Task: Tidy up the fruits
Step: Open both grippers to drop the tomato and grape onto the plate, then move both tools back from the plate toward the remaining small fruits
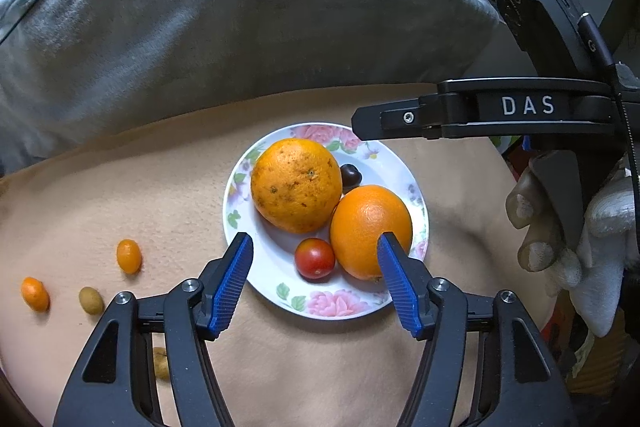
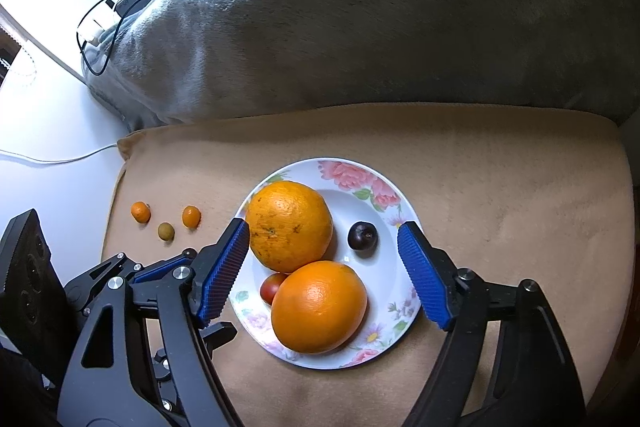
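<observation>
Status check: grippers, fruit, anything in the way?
Left gripper and right gripper open, empty. Plate holds two oranges, tomato, dark fruit. Nothing blocking.

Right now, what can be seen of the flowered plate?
The plate is round, white and glossy, ceramic by its look, with pink flowers and green leaves around the rim. It lies flat on the tan cushion. On it rest two oranges, touching each other, a small red tomato and a dark round fruit.

Two oranges (image 2: 289,225), a tomato (image 1: 315,258) and a plum (image 2: 362,235) sit on the plate (image 2: 394,281); kumquats (image 2: 191,216) lie left (on the cushion (image 2: 500,187)).
</observation>
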Action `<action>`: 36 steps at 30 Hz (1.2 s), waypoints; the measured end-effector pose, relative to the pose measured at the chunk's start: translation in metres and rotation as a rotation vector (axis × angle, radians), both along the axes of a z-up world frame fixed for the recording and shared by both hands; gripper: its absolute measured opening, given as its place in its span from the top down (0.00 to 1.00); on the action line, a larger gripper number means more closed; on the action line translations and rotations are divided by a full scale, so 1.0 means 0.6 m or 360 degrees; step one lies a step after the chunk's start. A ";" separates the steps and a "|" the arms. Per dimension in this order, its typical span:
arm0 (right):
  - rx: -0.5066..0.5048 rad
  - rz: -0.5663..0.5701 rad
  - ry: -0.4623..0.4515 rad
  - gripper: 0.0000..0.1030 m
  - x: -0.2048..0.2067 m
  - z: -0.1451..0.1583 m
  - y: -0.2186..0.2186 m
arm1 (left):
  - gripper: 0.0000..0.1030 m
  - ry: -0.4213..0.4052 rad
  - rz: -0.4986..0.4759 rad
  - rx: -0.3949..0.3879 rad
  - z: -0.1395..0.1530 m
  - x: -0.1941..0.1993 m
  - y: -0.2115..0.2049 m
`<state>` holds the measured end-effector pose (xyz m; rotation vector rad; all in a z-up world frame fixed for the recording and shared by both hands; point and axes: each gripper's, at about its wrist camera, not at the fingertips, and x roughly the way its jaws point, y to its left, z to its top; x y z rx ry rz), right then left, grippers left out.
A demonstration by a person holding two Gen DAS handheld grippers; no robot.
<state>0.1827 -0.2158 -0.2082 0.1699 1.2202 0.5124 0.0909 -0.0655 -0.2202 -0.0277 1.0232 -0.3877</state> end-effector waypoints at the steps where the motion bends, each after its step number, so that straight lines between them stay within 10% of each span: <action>1: 0.0006 0.0000 -0.0003 0.23 -0.001 0.001 0.001 | 0.37 -0.0005 0.0002 0.0001 0.002 -0.001 0.001; 36: 0.0036 0.0172 -0.0148 0.23 -0.020 0.041 0.133 | 0.37 -0.0066 0.0311 0.0078 0.024 -0.066 0.155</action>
